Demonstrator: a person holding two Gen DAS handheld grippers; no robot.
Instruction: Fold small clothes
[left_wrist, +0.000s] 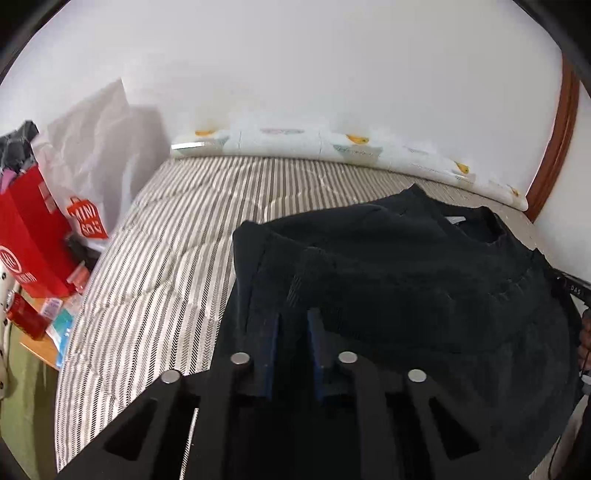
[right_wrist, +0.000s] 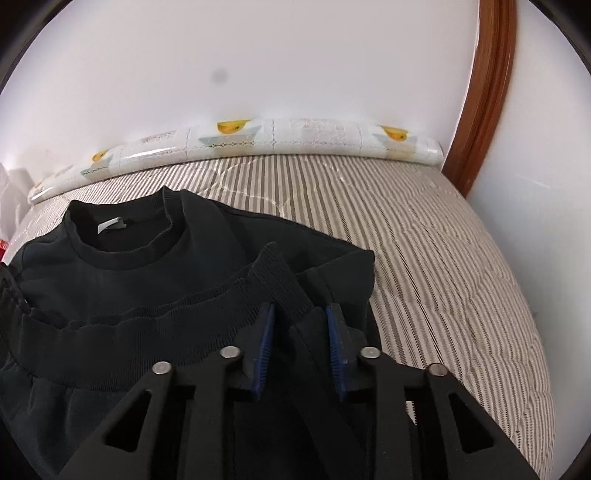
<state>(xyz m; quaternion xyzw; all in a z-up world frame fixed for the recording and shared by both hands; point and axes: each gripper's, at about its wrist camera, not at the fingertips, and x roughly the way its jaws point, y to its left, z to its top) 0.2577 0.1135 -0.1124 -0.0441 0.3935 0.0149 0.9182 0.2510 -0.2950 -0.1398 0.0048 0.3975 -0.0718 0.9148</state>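
On the striped bed (right_wrist: 424, 229), each hand-held gripper, left (left_wrist: 293, 319) and right (right_wrist: 301, 314), pinches the black sweatshirt's (right_wrist: 122, 251) ribbed hem (right_wrist: 207, 306).

Sweatshirt (right_wrist: 122, 280): black, white neck label. Bed cover (right_wrist: 424, 236): beige and grey stripes. Bags (left_wrist: 33, 229): red with white print. Tool pads (right_wrist: 266, 347): blue.

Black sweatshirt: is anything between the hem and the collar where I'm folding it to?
Nothing visible. The sweatshirt lies flat on the striped bed cover; both tongs straddle its ribbed hem, and the chest up to the collar is bare.
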